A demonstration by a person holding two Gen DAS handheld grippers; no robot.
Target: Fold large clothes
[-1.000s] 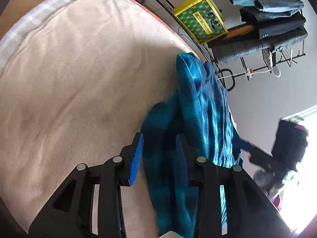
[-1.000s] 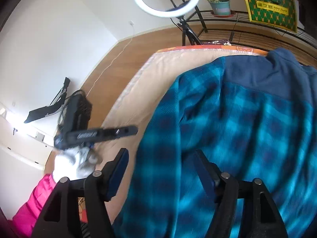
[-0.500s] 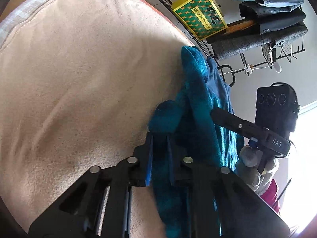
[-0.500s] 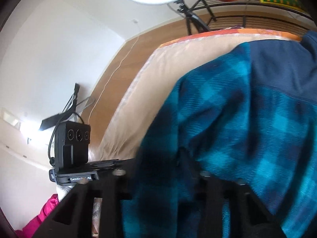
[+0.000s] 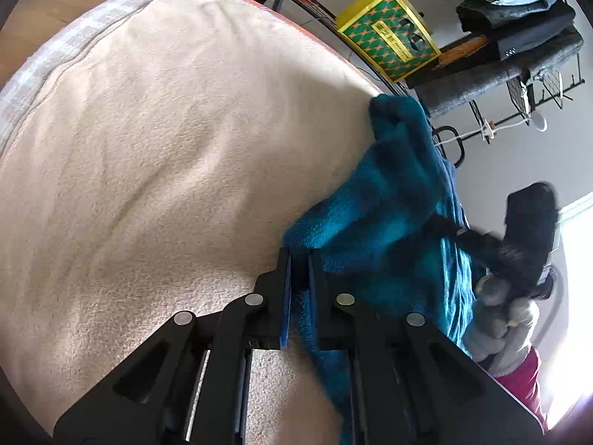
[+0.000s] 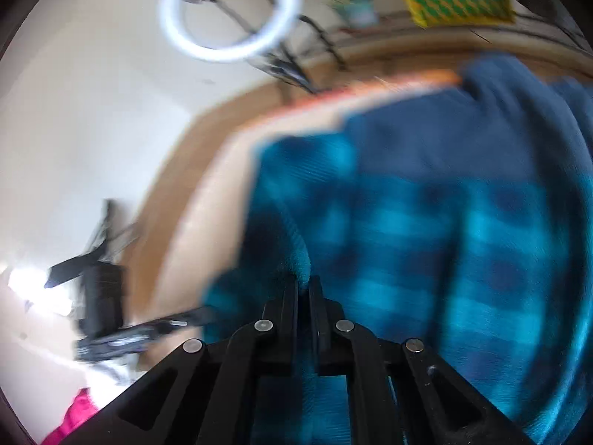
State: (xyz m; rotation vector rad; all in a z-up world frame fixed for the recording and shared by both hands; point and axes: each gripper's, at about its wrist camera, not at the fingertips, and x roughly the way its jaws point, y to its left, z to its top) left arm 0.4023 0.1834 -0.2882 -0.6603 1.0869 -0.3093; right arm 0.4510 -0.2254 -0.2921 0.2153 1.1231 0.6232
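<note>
Left gripper (image 5: 299, 256), nearest in the left wrist view: jaws nearly together, pinching a fold of the teal plaid fleece shirt (image 5: 393, 222) at its edge. Right gripper (image 6: 304, 281): jaws fully closed w/ a ridge of the same shirt (image 6: 426, 230) clamped between the tips; that view is blurred. Shirt lies on the beige blanket (image 5: 155, 155) covering the bed, bunched along the blanket's right side in the left view, navy yoke at its far end. Beyond it: gloved hand (image 5: 500, 319) w/ pink sleeve. Farther back: yellow-green box (image 5: 389, 33), ring light (image 6: 229, 11), rack of folded clothes (image 5: 519, 18).
</note>
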